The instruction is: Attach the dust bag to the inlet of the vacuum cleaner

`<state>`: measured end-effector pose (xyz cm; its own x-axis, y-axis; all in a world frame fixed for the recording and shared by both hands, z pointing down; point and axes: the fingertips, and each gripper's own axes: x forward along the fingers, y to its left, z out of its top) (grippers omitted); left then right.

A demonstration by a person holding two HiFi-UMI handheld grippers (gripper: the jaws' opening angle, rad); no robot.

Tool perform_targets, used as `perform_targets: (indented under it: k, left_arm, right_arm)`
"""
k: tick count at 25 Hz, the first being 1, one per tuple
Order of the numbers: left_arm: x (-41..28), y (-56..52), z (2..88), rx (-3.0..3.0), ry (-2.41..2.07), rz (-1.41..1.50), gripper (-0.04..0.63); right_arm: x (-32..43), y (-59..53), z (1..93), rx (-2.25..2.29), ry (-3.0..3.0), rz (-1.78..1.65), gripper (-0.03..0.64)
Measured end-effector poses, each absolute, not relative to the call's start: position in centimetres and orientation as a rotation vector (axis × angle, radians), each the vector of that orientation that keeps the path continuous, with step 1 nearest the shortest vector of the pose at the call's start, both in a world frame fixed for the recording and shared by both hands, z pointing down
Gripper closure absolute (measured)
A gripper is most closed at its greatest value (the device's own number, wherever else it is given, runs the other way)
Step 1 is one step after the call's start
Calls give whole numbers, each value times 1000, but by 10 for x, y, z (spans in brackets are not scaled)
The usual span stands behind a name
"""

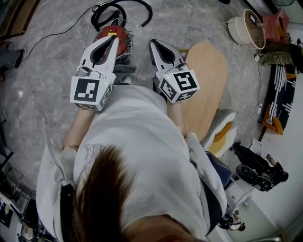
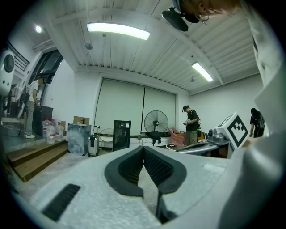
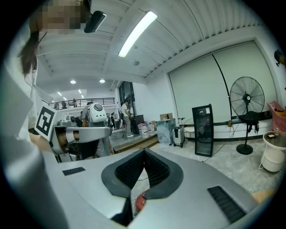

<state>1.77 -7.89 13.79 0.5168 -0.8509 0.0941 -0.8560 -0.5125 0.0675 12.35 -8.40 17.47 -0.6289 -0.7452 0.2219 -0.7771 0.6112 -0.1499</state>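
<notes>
The red vacuum cleaner (image 1: 115, 34) stands on the grey floor, with its black hose (image 1: 124, 5) coiled behind it. In the head view my left gripper (image 1: 115, 40) hovers over the vacuum with its jaws shut and nothing between them. Just to its right, my right gripper (image 1: 153, 43) is also shut and empty. In the right gripper view a bit of the red vacuum cleaner (image 3: 140, 201) shows through the gap below the closed jaws of the right gripper (image 3: 144, 150). The left gripper (image 2: 144, 147) points level across the room. I cannot make out a dust bag.
A rounded wooden board (image 1: 206, 80) lies on the floor right of the grippers, and a white bucket (image 1: 247, 27) sits at the back right. A standing fan (image 2: 156, 123), a black cabinet (image 2: 121, 134) and a person (image 2: 191, 124) are across the room. A cable (image 1: 57, 34) runs left.
</notes>
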Motion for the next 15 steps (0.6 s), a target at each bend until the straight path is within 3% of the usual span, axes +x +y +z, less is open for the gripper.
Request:
perform_targets:
  k: [15]
  left_arm:
    - [12,-78,146,2619,-1515,79,577]
  right_arm:
    - [123,-82,183,1278,-2678,349,615]
